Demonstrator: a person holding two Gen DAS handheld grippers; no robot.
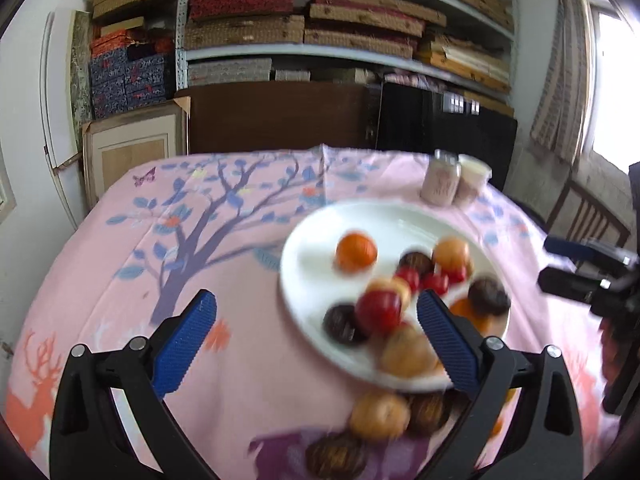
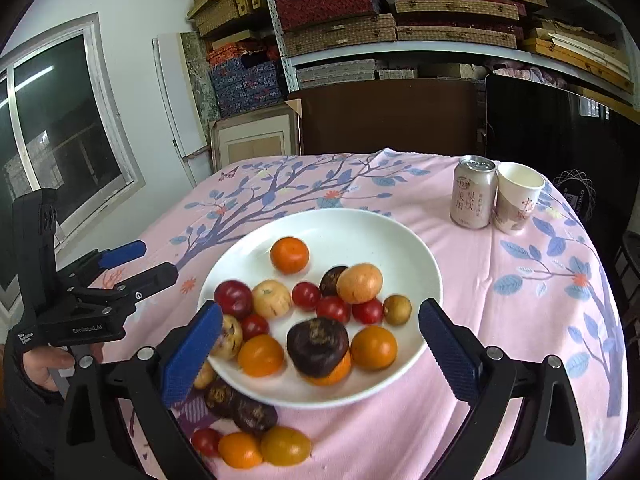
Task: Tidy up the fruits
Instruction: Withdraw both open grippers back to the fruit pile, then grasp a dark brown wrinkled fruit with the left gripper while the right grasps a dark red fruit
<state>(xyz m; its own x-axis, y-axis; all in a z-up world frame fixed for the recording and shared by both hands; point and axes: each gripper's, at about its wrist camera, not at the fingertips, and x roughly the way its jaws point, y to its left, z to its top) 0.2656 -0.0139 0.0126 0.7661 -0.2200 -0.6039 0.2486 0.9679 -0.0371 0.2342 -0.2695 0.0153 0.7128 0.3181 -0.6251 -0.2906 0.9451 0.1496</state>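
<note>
— Where is the fruit?
— Piled on the white plate (image 2: 400,236) just ahead of my right gripper (image 2: 320,356); a few lie on the cloth beneath it.
— Your grippers?
— Both spread wide, the left gripper (image 1: 316,344) too, holding nothing.

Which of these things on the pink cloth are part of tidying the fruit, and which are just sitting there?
Part of the job:
- white plate
- fruit on the plate
- loose fruit on the cloth
- left gripper, open
- right gripper, open

Just lying about:
- drink can
- paper cup
- boxes on the shelves
</note>
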